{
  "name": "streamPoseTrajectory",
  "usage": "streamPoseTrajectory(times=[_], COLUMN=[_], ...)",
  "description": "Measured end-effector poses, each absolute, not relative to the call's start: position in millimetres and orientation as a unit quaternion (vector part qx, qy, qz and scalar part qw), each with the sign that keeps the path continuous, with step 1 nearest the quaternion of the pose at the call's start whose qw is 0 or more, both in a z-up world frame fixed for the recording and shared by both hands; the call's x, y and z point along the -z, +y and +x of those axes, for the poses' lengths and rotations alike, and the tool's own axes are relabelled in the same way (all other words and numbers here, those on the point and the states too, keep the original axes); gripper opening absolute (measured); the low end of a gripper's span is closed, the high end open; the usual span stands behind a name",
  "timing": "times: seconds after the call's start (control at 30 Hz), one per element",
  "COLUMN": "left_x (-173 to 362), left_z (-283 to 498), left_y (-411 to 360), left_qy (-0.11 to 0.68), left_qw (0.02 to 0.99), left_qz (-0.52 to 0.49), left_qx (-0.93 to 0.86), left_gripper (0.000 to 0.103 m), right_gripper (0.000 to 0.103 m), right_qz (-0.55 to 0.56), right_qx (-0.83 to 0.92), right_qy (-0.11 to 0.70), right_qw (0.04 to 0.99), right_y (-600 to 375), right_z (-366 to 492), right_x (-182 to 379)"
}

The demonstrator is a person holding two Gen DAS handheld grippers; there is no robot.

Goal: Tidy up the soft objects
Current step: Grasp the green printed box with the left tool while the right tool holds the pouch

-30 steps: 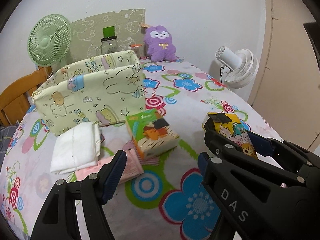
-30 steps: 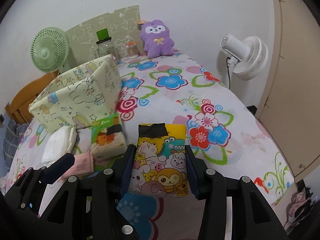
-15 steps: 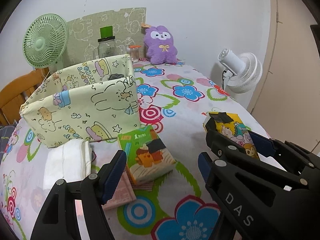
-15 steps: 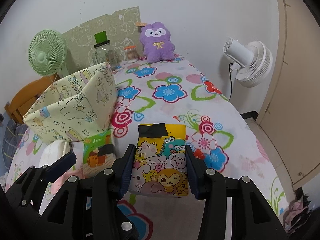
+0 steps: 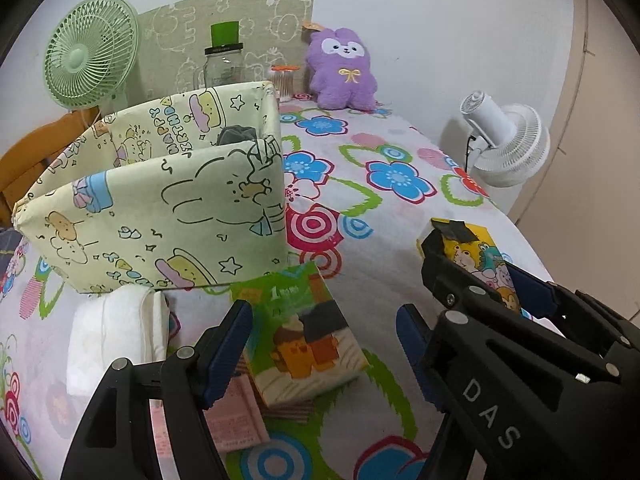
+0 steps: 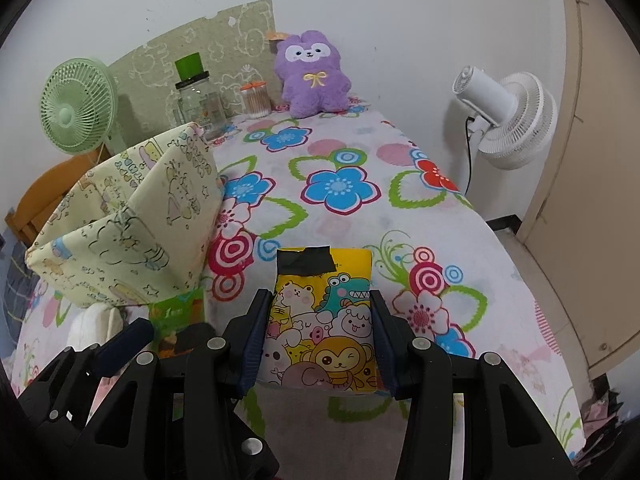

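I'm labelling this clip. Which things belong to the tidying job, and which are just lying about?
Job: yellow pack in right gripper, green pack, white cloth, pink pack, fabric bin, left gripper.
Lying about: green fan, white fan, jar, purple plush.

Materials, mostly soft and matt

Storage bin (image 5: 168,216): printed cloth, matt. Yellow tissue pack (image 6: 324,320): glossy plastic wrap. Purple toy (image 5: 344,68): fuzzy plush. Jar (image 6: 198,100): clear glass. Tablecloth (image 6: 360,216): smooth printed fabric. Gripper fingers (image 5: 226,350): matt black plastic, blue pads

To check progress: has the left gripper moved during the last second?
Yes. The left gripper has moved forward, toward the fabric bin, which looms larger now.
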State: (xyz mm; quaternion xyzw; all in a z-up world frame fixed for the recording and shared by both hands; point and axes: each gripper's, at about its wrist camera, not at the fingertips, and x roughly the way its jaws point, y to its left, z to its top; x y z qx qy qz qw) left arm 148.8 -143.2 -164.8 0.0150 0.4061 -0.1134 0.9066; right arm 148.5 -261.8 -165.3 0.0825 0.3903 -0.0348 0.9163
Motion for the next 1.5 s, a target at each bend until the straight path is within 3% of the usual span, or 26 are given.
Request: streamPoseTrajectory(times=[0.63, 0.7, 0.77, 0.87, 1.5], left_x=[181, 181, 181, 180, 157], left_z=[163, 162, 162, 159, 121], left_y=[-132, -133, -132, -133, -122], left_qy=[0.435, 0.437, 0.439, 0.438, 0.408], left_qw=[0.898, 0.897, 0.896, 0.896, 0.908], left_qz=[0.012, 0.011, 0.008, 0.013, 0.027], left_qx=[0.061, 0.064, 0.070, 0.071, 0.087], left_gripper=[0.077, 0.073, 0.062, 0.058, 0.055], right_gripper=[0.051, 0.051, 0.051, 0.051, 0.051], right_qz=[0.086, 0.086, 0.087, 0.088, 0.096], right_qx=[0.025, 0.026, 0.026, 0.029, 0.034], right_qy=[0.420, 0.422, 0.422, 0.423, 0.406], right_qw=[0.903, 0.902, 0.902, 0.901, 0.908], right_y=[-254, -254, -254, -255, -244], right_z=[169, 168, 168, 165, 127], right_x=[183, 184, 184, 184, 165])
